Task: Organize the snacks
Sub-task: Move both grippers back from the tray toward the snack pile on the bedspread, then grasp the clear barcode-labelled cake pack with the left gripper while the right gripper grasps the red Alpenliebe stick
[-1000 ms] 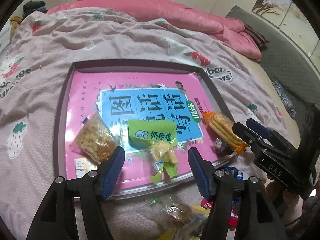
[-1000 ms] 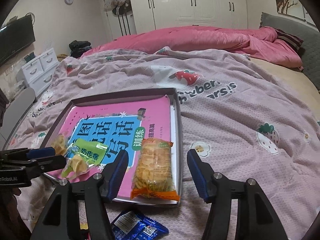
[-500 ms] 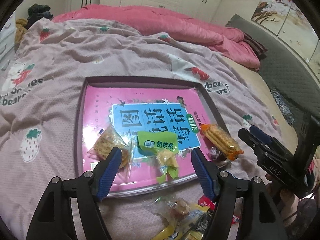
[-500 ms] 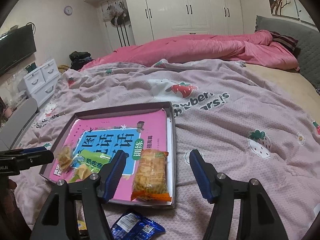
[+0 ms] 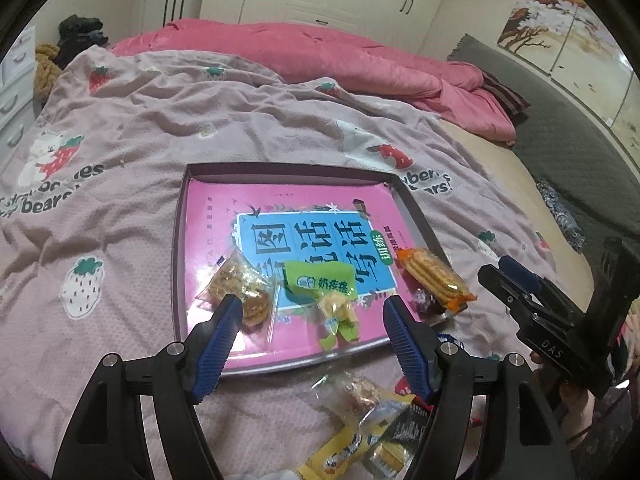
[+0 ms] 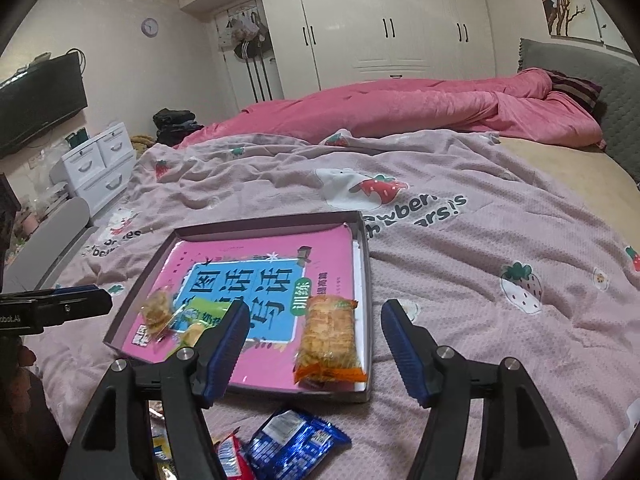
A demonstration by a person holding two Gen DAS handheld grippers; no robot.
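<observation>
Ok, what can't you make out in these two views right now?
- Loose snack pile, left wrist view: cut by the bottom edge and covered by the left gripper.
- Red packet, right wrist view: half behind the right gripper.
- Small dark wrapped sweet: too small to identify.

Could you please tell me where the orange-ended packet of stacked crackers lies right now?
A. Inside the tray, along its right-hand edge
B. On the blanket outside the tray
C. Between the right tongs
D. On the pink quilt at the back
A: the orange-ended packet of stacked crackers lies inside the shallow grey tray, against its right-hand wall, and the open right tongs hold nothing.
</observation>
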